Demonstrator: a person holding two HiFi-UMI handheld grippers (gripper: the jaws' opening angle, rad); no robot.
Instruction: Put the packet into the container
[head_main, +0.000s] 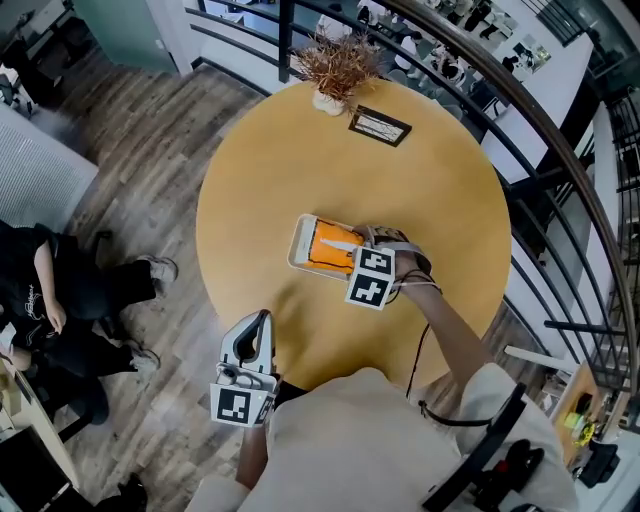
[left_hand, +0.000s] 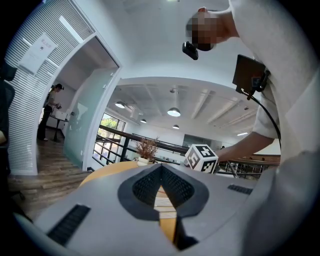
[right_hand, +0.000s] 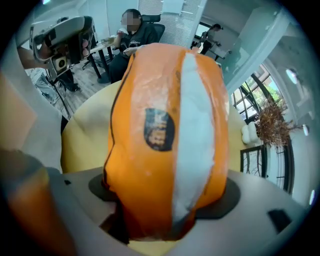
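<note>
An orange packet (head_main: 330, 247) with a white stripe lies in a shallow white container (head_main: 298, 245) near the middle of the round yellow table (head_main: 280, 160). My right gripper (head_main: 354, 252) reaches over the container's right end and is shut on the packet. In the right gripper view the packet (right_hand: 165, 135) fills the space between the jaws of that gripper (right_hand: 160, 220). My left gripper (head_main: 262, 320) hangs at the table's near-left edge, away from the container. Its jaws meet at the tip (left_hand: 161, 172) with nothing held.
A dried plant in a white vase (head_main: 337, 70) and a small framed card (head_main: 379, 126) stand at the table's far edge. A curved black railing (head_main: 560, 150) runs behind and to the right. A seated person (head_main: 40, 290) is on the floor side at left.
</note>
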